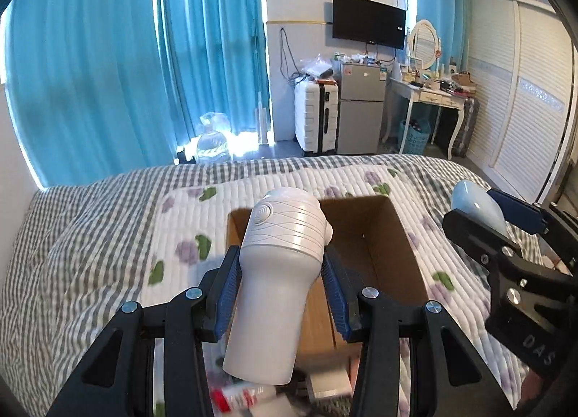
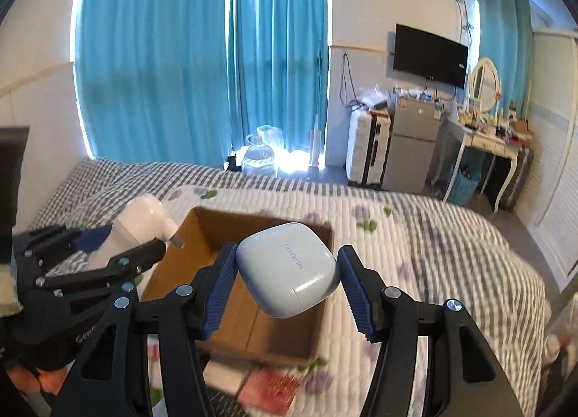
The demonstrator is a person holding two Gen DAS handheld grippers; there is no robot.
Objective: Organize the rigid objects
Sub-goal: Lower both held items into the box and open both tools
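- The left gripper (image 1: 281,283) is sitting nearest the left wrist lens, its blue-padded fingers (image 1: 227,294) pinching a white handheld device (image 1: 278,272) between them at its narrower body.
- The white handheld device is running lengthwise away from the claw: its plain round base is hanging back between the finger arms, while its wider ribbed head, bearing a round spiral button, is pointing forward and slightly up.
- From the right wrist view, a short nozzle is sticking out sideways from that head, toward the box.
- Just ahead of and below the left claw, an open cardboard box (image 1: 393,236) is lying on the quilted bedspread (image 1: 173,222), the device's head hanging over its near left corner.
- The right gripper (image 2: 289,279) is clamping a pale blue earbud case (image 2: 289,269) between its own blue pads, each pad pressing one end of the case.
- The case's long axis is spanning across the claw from pad to pad, tilted so the right end is sitting lower; its lettered broad face is looking up at the camera and its lid seam is lying toward the lower right.
- The case is hovering over the box's open interior (image 2: 238,319), directly in front of the right claw.
- Blurred red and white items (image 2: 267,388) are lying beneath the right claw, at the box's near wall.
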